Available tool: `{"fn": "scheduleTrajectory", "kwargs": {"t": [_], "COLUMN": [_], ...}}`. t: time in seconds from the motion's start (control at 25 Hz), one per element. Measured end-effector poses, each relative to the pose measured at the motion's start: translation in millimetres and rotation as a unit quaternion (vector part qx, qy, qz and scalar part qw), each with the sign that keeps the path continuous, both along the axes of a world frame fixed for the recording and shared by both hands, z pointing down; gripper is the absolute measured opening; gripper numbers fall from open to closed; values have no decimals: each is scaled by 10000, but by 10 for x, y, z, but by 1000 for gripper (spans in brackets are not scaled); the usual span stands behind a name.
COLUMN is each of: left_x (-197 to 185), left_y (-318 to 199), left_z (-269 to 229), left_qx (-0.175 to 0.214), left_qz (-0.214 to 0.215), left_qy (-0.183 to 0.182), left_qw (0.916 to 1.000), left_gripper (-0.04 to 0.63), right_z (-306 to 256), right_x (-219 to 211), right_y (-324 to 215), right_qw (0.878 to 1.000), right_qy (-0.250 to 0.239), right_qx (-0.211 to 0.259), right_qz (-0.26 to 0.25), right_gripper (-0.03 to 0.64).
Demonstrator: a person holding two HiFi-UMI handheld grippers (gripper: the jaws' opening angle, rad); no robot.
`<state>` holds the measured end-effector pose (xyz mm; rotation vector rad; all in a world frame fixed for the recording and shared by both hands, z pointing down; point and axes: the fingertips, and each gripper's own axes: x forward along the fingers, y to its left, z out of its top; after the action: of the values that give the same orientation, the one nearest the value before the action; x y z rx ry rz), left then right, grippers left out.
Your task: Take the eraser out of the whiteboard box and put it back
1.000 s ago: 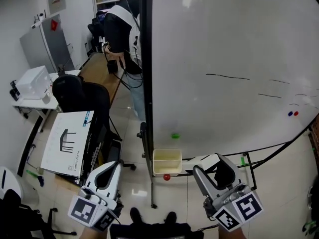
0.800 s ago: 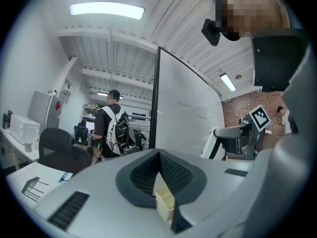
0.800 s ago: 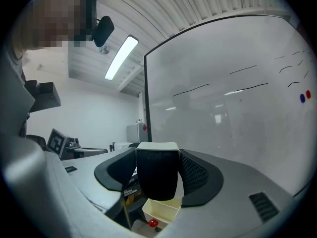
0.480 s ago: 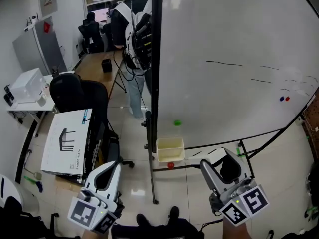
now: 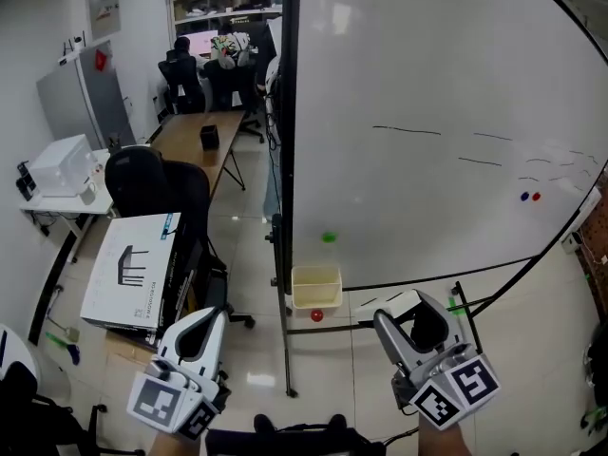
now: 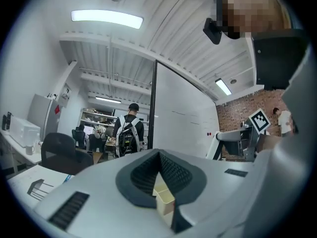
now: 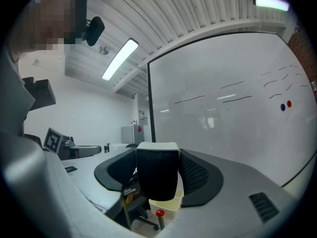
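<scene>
The right tool point(image 5: 410, 315) is clamped on the eraser point(image 5: 427, 329), a dark block with a pale top. In the right gripper view the eraser point(image 7: 157, 175) stands upright between the two ribbed pads and fills the gap, with both pads against its sides. The right tool point(image 7: 157, 156) points level toward the whiteboard point(image 7: 228, 113).

The left tool point(image 5: 207, 319) sits at the lower left of the head view. In the left gripper view its jaws meet at the tips with nothing between them point(image 6: 159, 155).

The whiteboard box point(image 5: 316, 286), a cream open tray, hangs at the lower left corner of the whiteboard point(image 5: 427, 112), just right of the dark upright post of the stand. It is above and left of the right tool in the head view and apart from it. A small red knob point(image 5: 317, 315) shows just below the box. In the right gripper view the box point(image 7: 166, 205) appears under the eraser, and in the left gripper view a part of it point(image 6: 163, 200) shows through the gap behind the joined jaw tips.

A green magnet point(image 5: 329, 237) sits on the board above the box. A black office chair point(image 5: 152, 183) and a flat white carton point(image 5: 128, 269) fill the left of the head view. A person with a backpack point(image 6: 129, 133) stands in the middle of the left gripper view, left of the whiteboard.
</scene>
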<state>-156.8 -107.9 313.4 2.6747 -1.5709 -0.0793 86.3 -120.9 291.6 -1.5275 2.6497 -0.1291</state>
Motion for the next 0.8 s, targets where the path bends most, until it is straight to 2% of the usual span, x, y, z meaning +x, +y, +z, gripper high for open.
{"fn": "scheduleTrajectory", "kwargs": {"t": [0.36,0.8], "left_x": [104,9], "left_y": [15,1], "left_z": [50,91], "left_qx": [-64,-139], "left_qz": [-206,-285], "left_qy": [150,62], "left_qw": [9997,9995], "left_gripper": [26,26], "right_z": [-60,-64], "right_x": [135,27], "right_y": [62,-36], "right_qw": [9999,9999], "right_qy": [-34,-65], "right_qx": [105,99], "right_qz": [-90,-114], "right_gripper": [284,284]}}
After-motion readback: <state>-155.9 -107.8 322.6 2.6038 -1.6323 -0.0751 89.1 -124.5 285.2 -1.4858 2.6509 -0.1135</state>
